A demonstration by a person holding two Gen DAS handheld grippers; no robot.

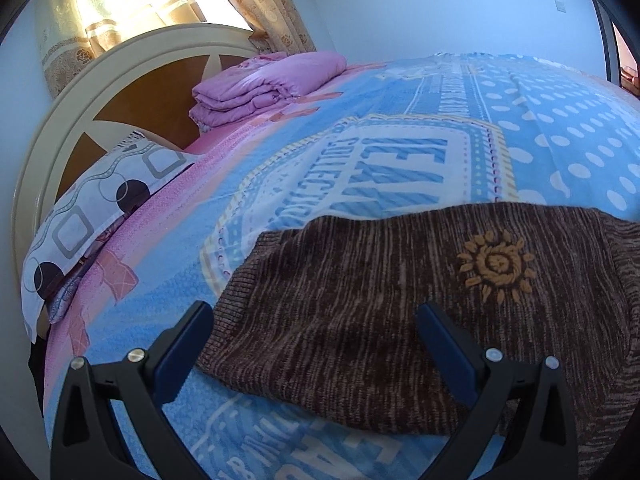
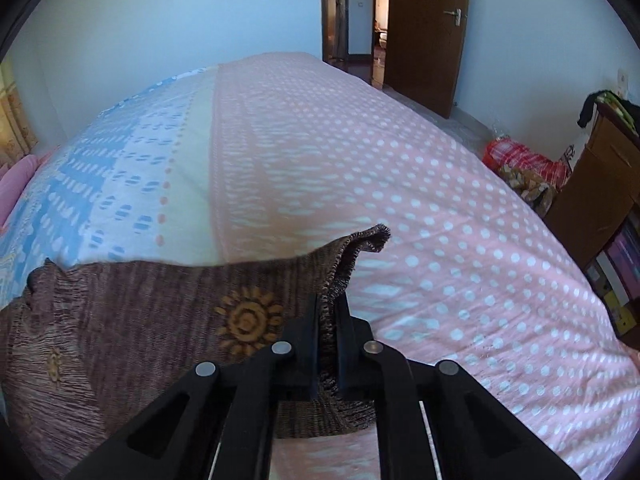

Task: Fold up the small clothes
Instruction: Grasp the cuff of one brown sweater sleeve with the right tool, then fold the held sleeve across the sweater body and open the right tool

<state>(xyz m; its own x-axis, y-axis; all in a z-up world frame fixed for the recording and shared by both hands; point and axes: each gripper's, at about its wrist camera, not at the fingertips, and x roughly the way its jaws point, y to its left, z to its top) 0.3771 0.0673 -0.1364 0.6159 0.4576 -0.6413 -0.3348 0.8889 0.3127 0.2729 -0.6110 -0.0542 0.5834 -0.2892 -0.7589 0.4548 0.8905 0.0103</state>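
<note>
Pale blue walls [image 2: 160,20], sunlit curtains [image 1: 120,0] — curved headboard [image 1: 100,92], patterned bedspread [image 2: 360,160], open brown door [image 2: 424,32]

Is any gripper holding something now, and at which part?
The right gripper is shut on the brown knitted garment, pinching its raised edge. The left gripper is open, holding nothing.

The left gripper [image 1: 316,320] is hovering with its jaws spread wide, fingers pointing toward twelve o'clock. The right gripper [image 2: 329,316] is pinching its jaws together on fabric.

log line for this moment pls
step: fold | right gripper: shut on sweater edge | left gripper: open over sweater | surface: bed
</note>
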